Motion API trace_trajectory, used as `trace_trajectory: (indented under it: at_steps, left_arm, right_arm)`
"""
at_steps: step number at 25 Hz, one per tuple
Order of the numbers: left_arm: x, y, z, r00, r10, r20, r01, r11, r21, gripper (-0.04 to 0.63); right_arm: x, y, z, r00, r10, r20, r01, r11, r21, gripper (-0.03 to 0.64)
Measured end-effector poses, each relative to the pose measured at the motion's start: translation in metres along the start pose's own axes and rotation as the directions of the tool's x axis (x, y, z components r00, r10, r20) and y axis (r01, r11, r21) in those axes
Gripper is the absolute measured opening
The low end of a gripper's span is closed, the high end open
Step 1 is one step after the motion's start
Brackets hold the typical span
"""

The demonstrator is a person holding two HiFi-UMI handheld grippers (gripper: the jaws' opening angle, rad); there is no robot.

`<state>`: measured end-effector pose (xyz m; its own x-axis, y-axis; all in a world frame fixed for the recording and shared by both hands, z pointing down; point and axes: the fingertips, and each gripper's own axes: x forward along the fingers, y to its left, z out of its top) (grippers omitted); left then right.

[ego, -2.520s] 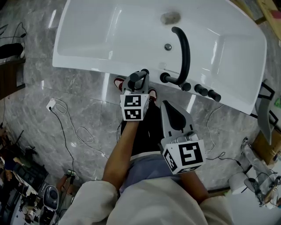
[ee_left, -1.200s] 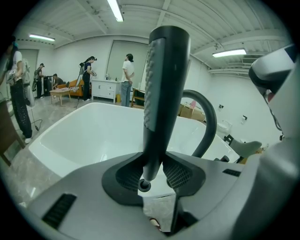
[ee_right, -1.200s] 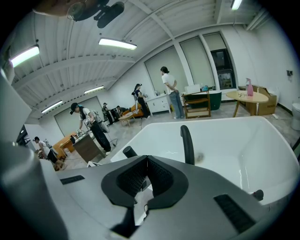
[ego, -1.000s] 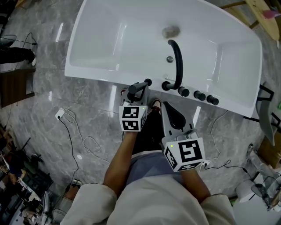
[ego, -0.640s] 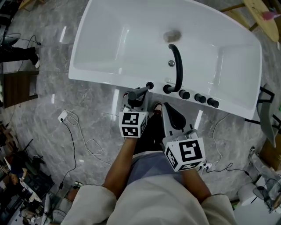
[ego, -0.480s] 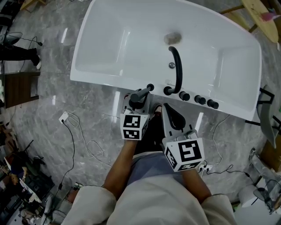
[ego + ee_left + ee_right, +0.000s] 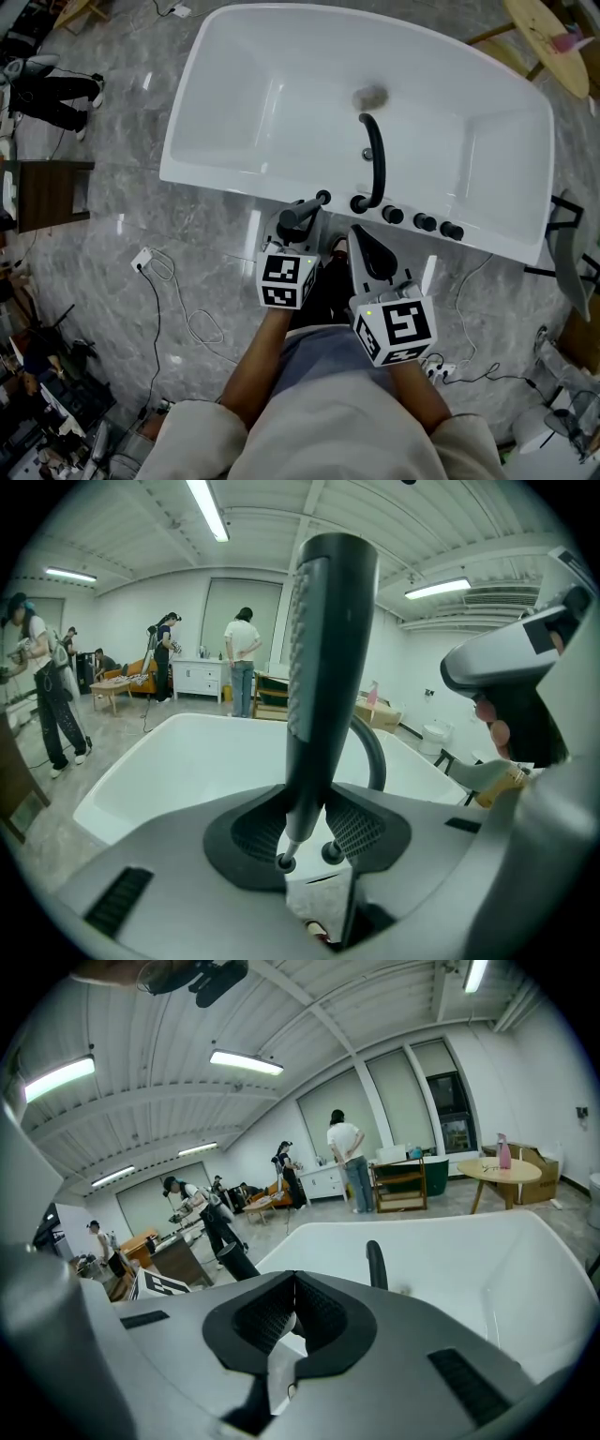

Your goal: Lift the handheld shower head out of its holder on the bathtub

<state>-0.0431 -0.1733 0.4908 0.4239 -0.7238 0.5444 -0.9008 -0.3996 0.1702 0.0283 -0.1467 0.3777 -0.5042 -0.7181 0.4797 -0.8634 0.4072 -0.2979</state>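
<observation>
The dark grey shower head stands upright between the jaws of my left gripper, which is shut on its handle. In the head view my left gripper holds the shower head just in front of the white bathtub's near rim. A small black round fitting sits on the rim right beside its end. My right gripper hovers to the right of it, shut with nothing between its pads; the right gripper view shows its closed jaws facing the tub.
A curved black spout arches over the tub, with three black knobs along the rim to its right. Cables and a plug lie on the grey marble floor at left. People and furniture stand far across the room.
Both grippers have risen, the left one more, carrying the shower head up from the tub rim. The tub looks smaller and farther below.
</observation>
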Motion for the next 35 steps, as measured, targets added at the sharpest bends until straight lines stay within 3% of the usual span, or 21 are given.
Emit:
trace_trajectory:
  at_steps: [8,20,28,35]
  left_arm:
    - [-0.019,-0.013,0.030,0.999,-0.025,0.042,0.024,0.999,0.036,0.138]
    - [-0.053,-0.029,0.067,0.992,-0.066,0.105,0.063,0.997,0.034,0.138]
    - [-0.080,-0.039,0.095,0.982,-0.088,0.165,0.084,0.996,0.030,0.138]
    - [-0.097,-0.057,0.129,0.962,-0.113,0.250,0.113,0.993,0.016,0.138]
  right_arm:
    - [-0.014,0.000,0.016,0.999,-0.003,0.043,0.004,1.000,-0.012,0.017]
    - [-0.030,-0.001,0.051,0.990,0.004,0.142,0.000,1.000,-0.031,0.017]
    - [-0.044,0.014,0.080,0.977,0.145,0.156,-0.130,0.986,-0.105,0.017]
    - [-0.061,0.014,0.102,0.961,0.211,0.180,-0.184,0.970,-0.158,0.017]
